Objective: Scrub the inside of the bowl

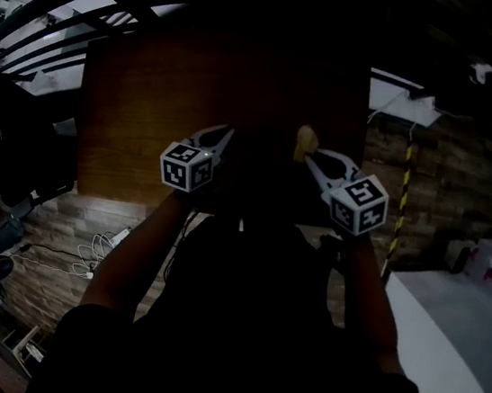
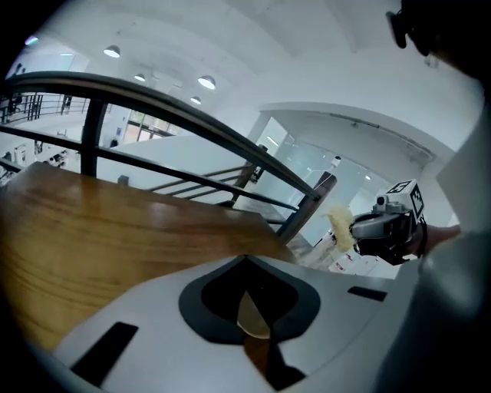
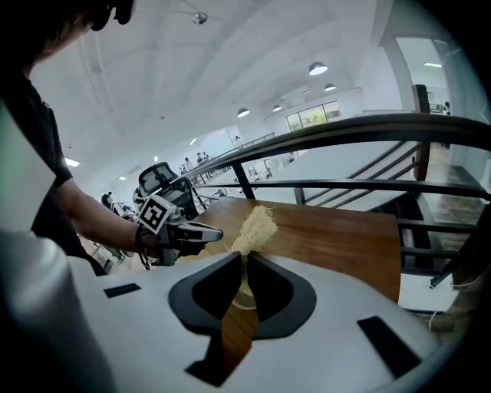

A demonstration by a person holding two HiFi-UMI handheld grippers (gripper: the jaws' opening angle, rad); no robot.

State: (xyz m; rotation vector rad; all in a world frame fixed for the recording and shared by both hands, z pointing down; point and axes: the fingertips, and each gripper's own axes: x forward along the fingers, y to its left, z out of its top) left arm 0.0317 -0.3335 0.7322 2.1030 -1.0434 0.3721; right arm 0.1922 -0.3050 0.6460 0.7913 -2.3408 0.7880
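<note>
Right claw (image 3: 244,265) pinches scrubber (image 3: 255,226) (left claw (image 2: 246,265) closed).

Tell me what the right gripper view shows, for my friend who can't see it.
The right gripper pinches a pale, stringy scrubber, with a brown wooden table behind it. At left, a person's hand holds the left gripper, shut and empty.

table: wooden table (image 1: 197,93) | behind: black railing (image 2: 153,107) | above: white ceiling (image 3: 230,46), round lights (image 3: 318,68)
</note>
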